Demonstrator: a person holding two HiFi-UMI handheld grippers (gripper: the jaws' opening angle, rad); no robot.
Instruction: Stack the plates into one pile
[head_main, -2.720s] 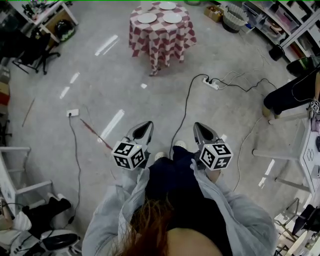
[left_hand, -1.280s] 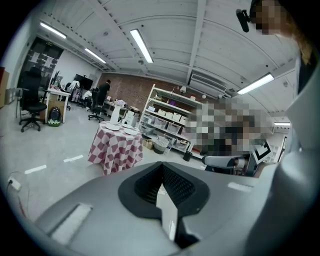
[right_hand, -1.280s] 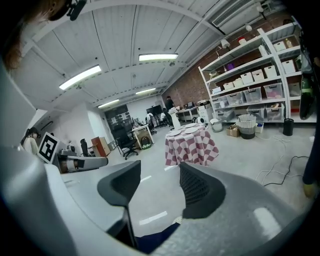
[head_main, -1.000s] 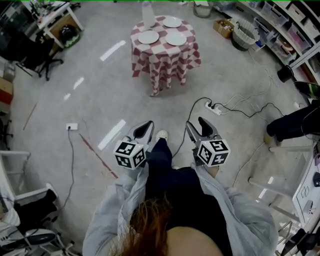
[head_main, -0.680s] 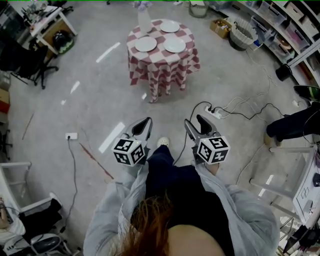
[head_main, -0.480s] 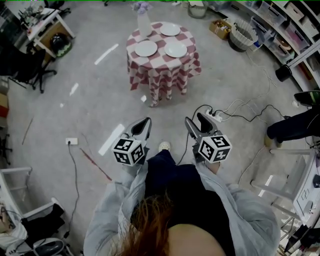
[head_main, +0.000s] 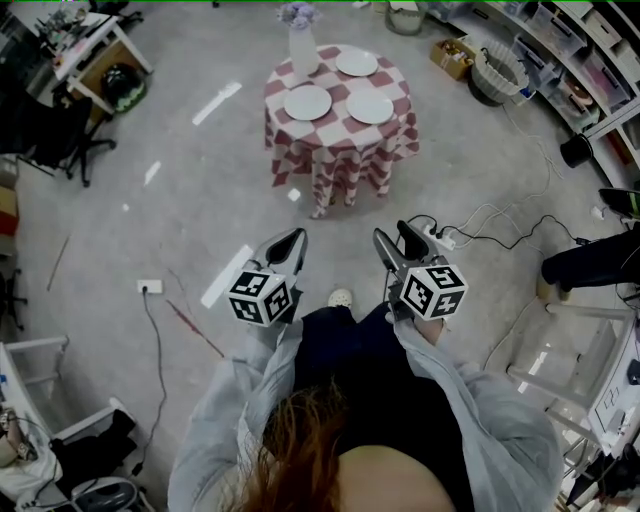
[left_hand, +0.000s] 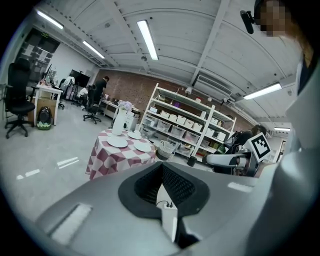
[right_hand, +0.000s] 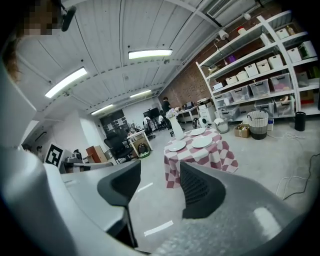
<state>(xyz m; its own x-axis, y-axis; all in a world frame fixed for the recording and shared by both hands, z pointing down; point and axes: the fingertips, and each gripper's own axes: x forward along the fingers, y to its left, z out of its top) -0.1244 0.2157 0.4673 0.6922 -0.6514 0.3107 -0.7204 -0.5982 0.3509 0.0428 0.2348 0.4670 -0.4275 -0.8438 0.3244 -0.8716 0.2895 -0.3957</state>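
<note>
Holding both tongs low over the floor (head_main: 200, 200), the person stands well apart from the round desk (head_main: 340, 150), which has a checked cloth down to the floor. The left tongs (head_main: 292, 240) have the jaws together with nothing between them; the left gripper view shows this also (left_hand: 161, 167). The right tongs (head_main: 394, 238) have the jaws apart and empty, as the right gripper view shows too (right_hand: 160, 175).

On the desk lie three plates, none touching another: a plate (head_main: 357, 63) at the far edge, a second plate (head_main: 307, 101) toward the left edge, a third plate (head_main: 370, 107) toward the right edge. A white vase (head_main: 303, 45) stands upright at the far left edge, just beside the second plate.

Between the tongs and the desk the floor is open, with only white tape marks (head_main: 225, 275) on it. A power strip (head_main: 440, 237) with cables (head_main: 500, 215) lies on the floor just beside the right tongs. Shelves (head_main: 560, 40) and a basket (head_main: 497, 72) stand to the right of the desk, with a strip of free floor between. Chairs (head_main: 60, 130) stand well apart on the left.
</note>
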